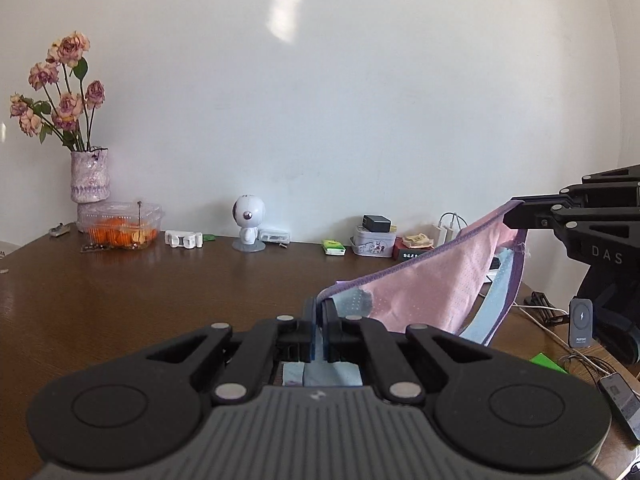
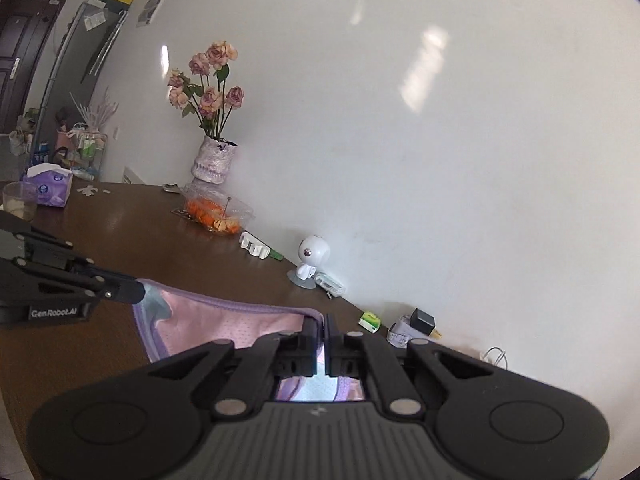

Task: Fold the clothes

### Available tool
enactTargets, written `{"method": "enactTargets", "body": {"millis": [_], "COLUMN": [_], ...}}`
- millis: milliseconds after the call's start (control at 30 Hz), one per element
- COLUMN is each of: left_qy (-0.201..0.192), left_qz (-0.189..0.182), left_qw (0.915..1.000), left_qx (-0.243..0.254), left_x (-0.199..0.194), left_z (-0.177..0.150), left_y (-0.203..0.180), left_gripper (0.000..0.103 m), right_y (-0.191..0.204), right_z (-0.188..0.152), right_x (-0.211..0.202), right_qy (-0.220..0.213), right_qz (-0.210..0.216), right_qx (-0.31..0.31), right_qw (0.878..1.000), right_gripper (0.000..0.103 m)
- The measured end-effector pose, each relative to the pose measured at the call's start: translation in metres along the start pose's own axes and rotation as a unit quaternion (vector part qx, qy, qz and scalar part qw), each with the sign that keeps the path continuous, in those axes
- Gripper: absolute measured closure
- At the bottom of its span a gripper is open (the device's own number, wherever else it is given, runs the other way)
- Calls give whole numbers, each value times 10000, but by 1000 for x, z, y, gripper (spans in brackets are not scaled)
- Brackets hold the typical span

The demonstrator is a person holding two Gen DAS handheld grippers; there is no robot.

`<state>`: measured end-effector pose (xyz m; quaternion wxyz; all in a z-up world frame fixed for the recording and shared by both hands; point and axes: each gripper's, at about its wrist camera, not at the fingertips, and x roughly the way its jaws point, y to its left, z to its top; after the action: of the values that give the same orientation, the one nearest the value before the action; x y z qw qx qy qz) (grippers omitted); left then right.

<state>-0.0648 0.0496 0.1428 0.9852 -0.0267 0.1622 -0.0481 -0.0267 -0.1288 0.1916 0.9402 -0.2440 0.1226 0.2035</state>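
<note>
A small pink garment (image 1: 432,280) of perforated mesh, edged with a lilac ribbed band and showing pale blue panels, hangs stretched in the air above the brown wooden tabletop (image 1: 160,292). The left gripper (image 1: 319,320) has its black fingers closed on one corner of the band; the right gripper (image 2: 323,332) pinches the opposite corner, so the top hem runs taut between them while the rest droops in a soft curve. Along the white wall stand a textured lilac vase (image 1: 89,176) of dried roses, a clear plastic box (image 1: 120,224) of orange fruit and a round-headed white figurine (image 1: 249,220).
</note>
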Motion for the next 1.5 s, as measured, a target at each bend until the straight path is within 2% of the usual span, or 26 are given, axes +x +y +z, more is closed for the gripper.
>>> {"method": "enactTargets", "body": {"millis": [67,167,267,300,367,433,467,500,600,733,833,900,1033,1167,1267,1333,1433,1500], "left_qy": [-6,182,596,733,851,896,943,990,1119,1089,844,680,620,664,699,708,692,684], "left_qz": [-9,74,102,74,62,95,93,63,-108,-65,-96,-85,-86,-37,8,61,168,192], "left_qw": [10000,9998,9979,9966,9954,9950,9944,9937,9924,9939,9960,9971,9972,9974,9972,9971,9973,9973], "left_qx": [9,-2,-236,-357,-429,-435,-477,-516,-506,-167,-262,-320,-411,-289,-284,-262,-202,-181], "left_x": [-11,-10,12,17,19,19,20,21,30,39,37,33,31,33,33,32,28,25], "left_z": [-1,-13,-39,-47,-58,-64,-66,-67,-67,-65,-60,-57,-51,-52,-54,-56,-58,-61], "left_y": [-4,-6,1,4,9,12,15,18,20,7,7,8,12,10,12,13,15,15], "left_gripper": [101,101,101,101,102,102,102,102,102,102,102,102,102,101,101,101,101,101], "right_y": [5,11,16,19,25,23,21,20,19,23,31,37,50,68,91,105,114,111], "right_z": [-2,-19,-59,-76,-103,-118,-123,-127,-138,-148,-160,-166,-164,-154,-151,-154,-156,-152], "right_x": [-7,-2,32,45,54,40,32,24,5,-3,8,15,21,25,32,37,33,25], "right_qy": [-10,229,825,1094,1482,1429,1384,1338,1311,1314,1670,1818,1832,1643,1534,1572,1494,1393], "right_qz": [110,603,1054,1080,833,694,586,450,7,-46,-171,-228,-343,-331,-691,-1030,-1446,-1674], "right_qx": [-49,78,362,451,573,878,1042,1177,1557,2114,2398,2318,1746,1328,573,-37,-617,-757], "right_qw": [9999,9979,9903,9871,9838,9834,9831,9830,9791,9685,9562,9554,9668,9769,9841,9822,9762,9731], "right_gripper": [101,101,98,97,94,73,54,43,32,32,32,32,32,32,34,34,45,61]}}
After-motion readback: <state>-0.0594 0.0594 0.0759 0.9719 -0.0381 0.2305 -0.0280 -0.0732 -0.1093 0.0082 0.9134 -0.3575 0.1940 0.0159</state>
